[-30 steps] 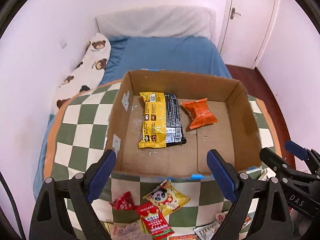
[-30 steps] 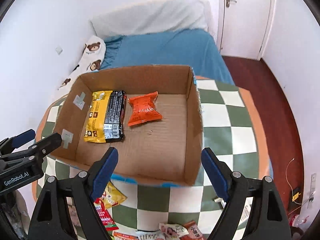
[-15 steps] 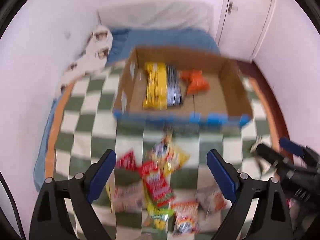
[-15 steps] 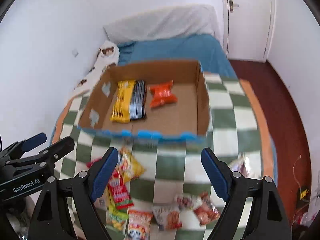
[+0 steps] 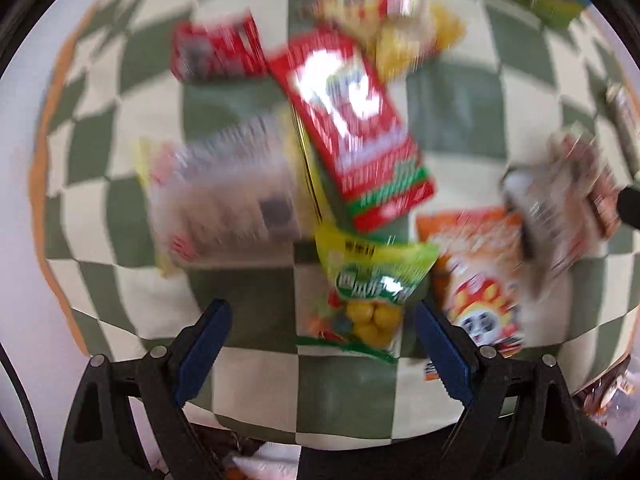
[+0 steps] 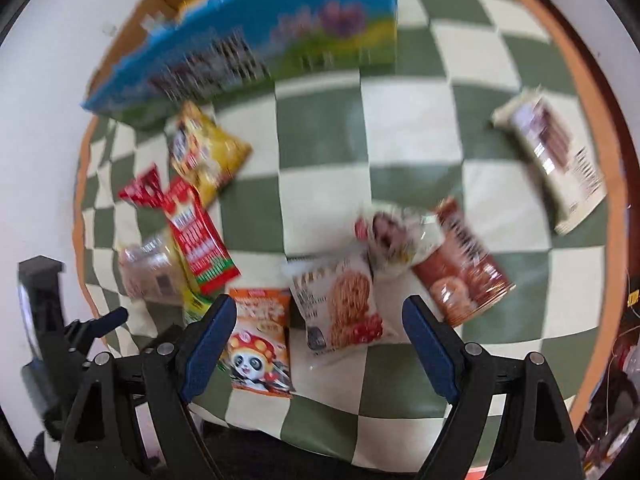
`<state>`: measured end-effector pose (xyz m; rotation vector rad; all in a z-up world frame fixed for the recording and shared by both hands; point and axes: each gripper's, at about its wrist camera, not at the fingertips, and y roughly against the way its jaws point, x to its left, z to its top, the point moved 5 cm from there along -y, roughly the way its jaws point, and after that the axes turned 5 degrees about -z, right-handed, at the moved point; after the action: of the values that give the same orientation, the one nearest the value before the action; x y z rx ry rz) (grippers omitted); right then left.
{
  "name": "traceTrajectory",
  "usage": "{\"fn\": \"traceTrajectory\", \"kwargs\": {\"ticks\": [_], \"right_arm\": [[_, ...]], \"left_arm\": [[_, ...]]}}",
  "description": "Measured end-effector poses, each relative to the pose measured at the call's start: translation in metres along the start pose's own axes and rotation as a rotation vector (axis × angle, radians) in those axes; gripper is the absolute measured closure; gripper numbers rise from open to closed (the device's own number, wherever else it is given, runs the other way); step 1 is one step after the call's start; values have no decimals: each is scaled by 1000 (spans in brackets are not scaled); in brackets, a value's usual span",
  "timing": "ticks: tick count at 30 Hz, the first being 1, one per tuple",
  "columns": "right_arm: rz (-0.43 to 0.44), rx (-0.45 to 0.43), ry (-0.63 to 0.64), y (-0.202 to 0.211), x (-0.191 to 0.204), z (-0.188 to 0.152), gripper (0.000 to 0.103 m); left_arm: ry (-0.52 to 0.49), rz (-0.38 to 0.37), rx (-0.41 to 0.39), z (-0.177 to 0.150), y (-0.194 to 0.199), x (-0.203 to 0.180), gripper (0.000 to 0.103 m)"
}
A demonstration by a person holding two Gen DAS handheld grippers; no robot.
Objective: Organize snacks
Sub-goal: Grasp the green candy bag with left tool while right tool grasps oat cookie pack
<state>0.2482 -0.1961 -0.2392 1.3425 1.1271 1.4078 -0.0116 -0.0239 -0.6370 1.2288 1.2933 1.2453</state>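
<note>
Both my claws have dropped from over the box [image 6: 256, 36] to the loose snacks on the checked table [image 6: 404, 148]; left claw [image 5: 320, 344] released, empty, jaws straddling the green candy bag [image 5: 366, 292]; right claw [image 6: 316, 340] released, empty, over the biscuit packet [image 6: 340, 308], panda packet [image 6: 260, 344] beside it; sorting looks barely begun; next pickups are imminent.

No legible txt, snack packets [image 6: 260, 344] too blurred, print on box [image 6: 256, 40] unreadable
</note>
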Motion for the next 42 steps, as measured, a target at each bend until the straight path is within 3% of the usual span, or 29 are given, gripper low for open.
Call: {"fn": "traceTrajectory", "kwargs": {"ticks": [3, 6, 7, 8, 11, 16, 22, 32, 39, 42], "right_arm": [[-28, 40, 27, -22, 2, -2, 16], [-48, 65, 54, -44, 7, -1, 16], [-56, 76, 61, -52, 9, 1, 16], [-64, 87, 66, -59, 10, 1, 17], [-99, 129, 97, -80, 13, -2, 27], [-129, 127, 119, -80, 8, -9, 45], [-96, 210, 77, -75, -11, -30, 46], [-121, 203, 32, -86, -20, -21, 39], [-141, 198, 42, -103, -10, -16, 39], [-164, 179, 57, -104, -3, -18, 44]], "left_arm": [[-10, -7, 33, -7, -23, -2, 11], [-22, -17, 24, -9, -36, -6, 29], [-15, -23, 29, -9, -39, -7, 42], [-4, -23, 28, -10, -41, -7, 44], [37, -38, 9, -13, -41, -4, 45], [124, -56, 15, -26, -39, 13, 46], [163, -87, 59, -40, -58, 25, 46], [150, -58, 67, -33, -69, 19, 43], [150, -60, 53, -29, -58, 16, 51], [146, -63, 45, -32, -52, 12, 52]]}}
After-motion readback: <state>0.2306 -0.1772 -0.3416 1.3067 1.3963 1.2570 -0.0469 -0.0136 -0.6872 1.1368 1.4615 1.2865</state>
